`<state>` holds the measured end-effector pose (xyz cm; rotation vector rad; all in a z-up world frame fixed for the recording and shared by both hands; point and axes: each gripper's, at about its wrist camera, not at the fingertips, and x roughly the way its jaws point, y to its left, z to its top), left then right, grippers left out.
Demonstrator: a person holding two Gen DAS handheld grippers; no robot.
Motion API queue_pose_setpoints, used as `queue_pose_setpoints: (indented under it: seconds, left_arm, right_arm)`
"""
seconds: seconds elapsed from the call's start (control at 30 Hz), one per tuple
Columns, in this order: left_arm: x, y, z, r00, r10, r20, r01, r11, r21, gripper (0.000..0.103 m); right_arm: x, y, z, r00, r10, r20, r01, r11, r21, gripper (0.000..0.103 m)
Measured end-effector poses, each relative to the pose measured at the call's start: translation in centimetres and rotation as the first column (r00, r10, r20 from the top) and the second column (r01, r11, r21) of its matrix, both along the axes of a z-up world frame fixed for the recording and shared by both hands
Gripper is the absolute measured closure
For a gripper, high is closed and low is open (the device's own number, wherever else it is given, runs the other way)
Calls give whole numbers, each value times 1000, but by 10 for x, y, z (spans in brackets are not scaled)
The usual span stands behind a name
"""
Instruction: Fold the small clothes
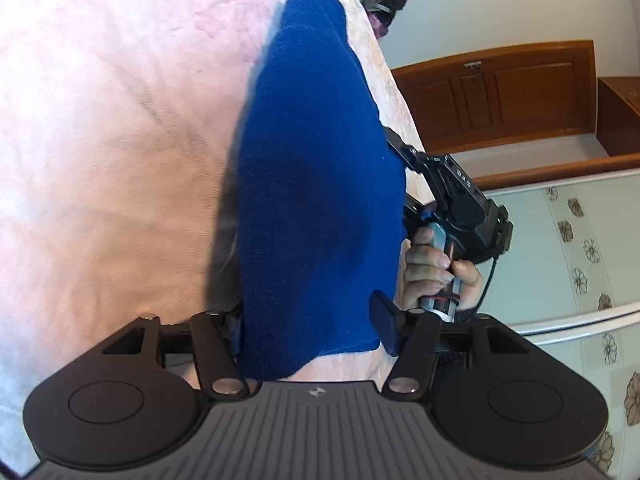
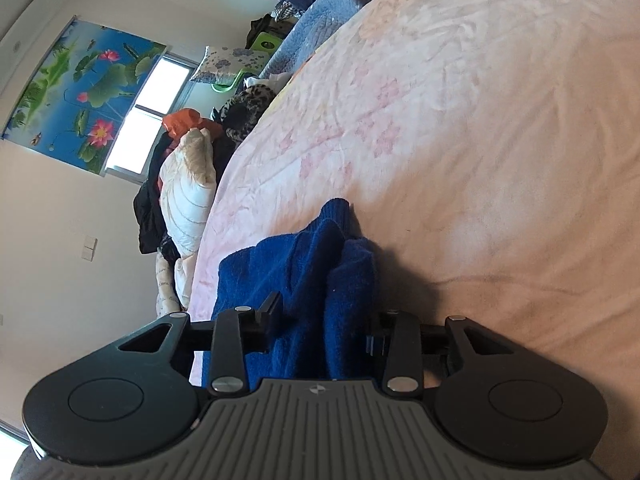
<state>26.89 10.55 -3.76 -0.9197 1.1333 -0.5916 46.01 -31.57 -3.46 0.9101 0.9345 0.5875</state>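
Both the left tongs (image 1: 314, 330) and the right tongs (image 2: 322, 322) stood apart around the blue jumper (image 1: 316, 184), apparently releasing it onto the bed (image 1: 100, 140).

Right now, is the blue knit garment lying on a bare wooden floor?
No, the blue knit garment lies on a pink floral bedsheet spread over a bed.

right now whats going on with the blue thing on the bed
A person holding a gripper in each hand is folding a blue knit garment on a bed with a pink sheet. The left gripper and the right gripper each have blue fabric between their jaws, but the jaws stand apart rather than pinched tight. The garment lies bunched and partly folded near the bed's edge. The person's hand is on the right gripper's handle.
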Motion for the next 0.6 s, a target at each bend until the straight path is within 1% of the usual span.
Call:
queue_pose_setpoints:
  seconds: [0.03, 0.07, 0.1, 0.2, 0.3, 0.43, 0.53, 0.6]
  left_arm:
    - [-2, -2, -2, 1000, -2, -14, 3, 1000, 24, 91]
    - [-2, -2, -5, 1000, -3, -30, 4, 999, 39, 91]
    - [-3, -1, -6, 999, 3, -35, -2, 999, 41, 92]
    - [-8, 1, 3, 1000, 4, -15, -3, 999, 41, 93]
    - [-13, 3, 20, 1000, -5, 29, 5, 1000, 7, 93]
    - [-17, 7, 33, 998, -15, 68, 17, 1000, -23, 94]
    - [-19, 8, 34, 997, -24, 73, 25, 1000, -14, 94]
    - [-20, 9, 31, 998, -21, 58, 22, 1000, -13, 94]
  right_arm:
    - [2, 1, -2, 1000, 10, -4, -10, 1000, 11, 67]
    - [4, 2, -5, 1000, 14, -18, -14, 1000, 13, 77]
    - [4, 2, -7, 1000, 15, -25, -14, 1000, 18, 82]
    - [3, 4, -2, 1000, 21, -10, -21, 1000, 1, 83]
    - [2, 3, 4, 1000, 24, -13, -23, 1000, 4, 83]
    - [-2, 7, 15, 999, 45, -5, -45, 999, -5, 83]
    - [-8, 11, 20, 998, 66, -3, -66, 998, -24, 83]
    - [-13, 12, 21, 998, 69, -11, -70, 997, -30, 83]
